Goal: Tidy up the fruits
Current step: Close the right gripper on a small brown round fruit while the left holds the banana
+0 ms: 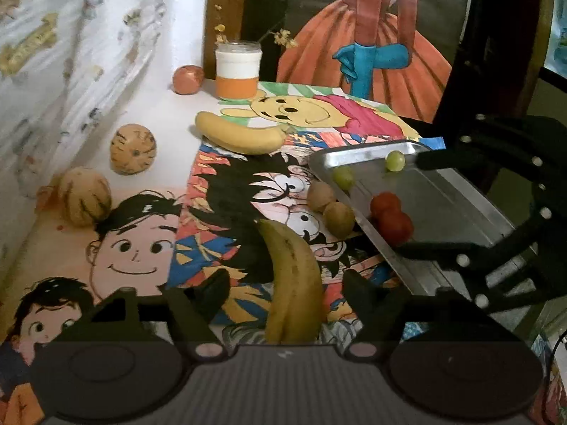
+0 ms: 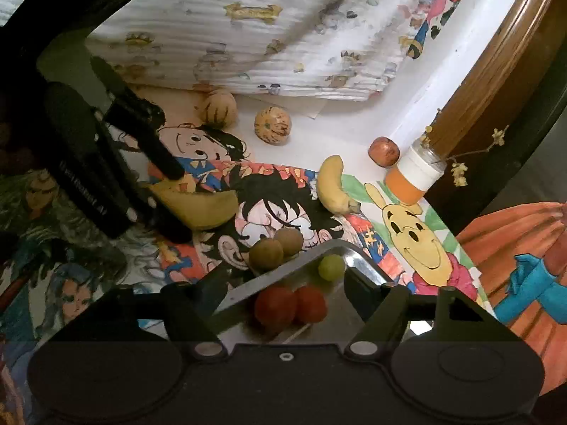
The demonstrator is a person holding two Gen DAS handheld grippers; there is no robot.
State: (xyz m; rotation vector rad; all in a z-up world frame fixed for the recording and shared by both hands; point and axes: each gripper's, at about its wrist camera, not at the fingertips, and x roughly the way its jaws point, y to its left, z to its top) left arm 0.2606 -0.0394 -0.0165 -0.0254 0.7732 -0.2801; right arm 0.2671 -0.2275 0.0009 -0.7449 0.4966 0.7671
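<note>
A yellow banana point(image 1: 292, 272) lies on the cartoon-printed cloth between the fingers of my left gripper point(image 1: 285, 290), which is open with a gap on each side. In the right wrist view the same banana point(image 2: 202, 209) sits inside the left gripper point(image 2: 180, 205). My right gripper point(image 2: 283, 294) is open over the near corner of a steel tray point(image 2: 269, 276), with two red tomatoes point(image 2: 290, 304) between its fingers and untouched by the right one. A green grape point(image 2: 331, 266) rests in the tray's far corner. Two brown kiwis point(image 2: 276, 248) lie just outside the rim.
A second banana point(image 1: 241, 134) lies farther back on the cloth. Two striped round melons point(image 1: 133, 148) and a reddish fruit point(image 1: 187, 79) sit near the draped sheet on the left. A white-and-orange jar point(image 1: 237, 71) stands at the back by a wooden post.
</note>
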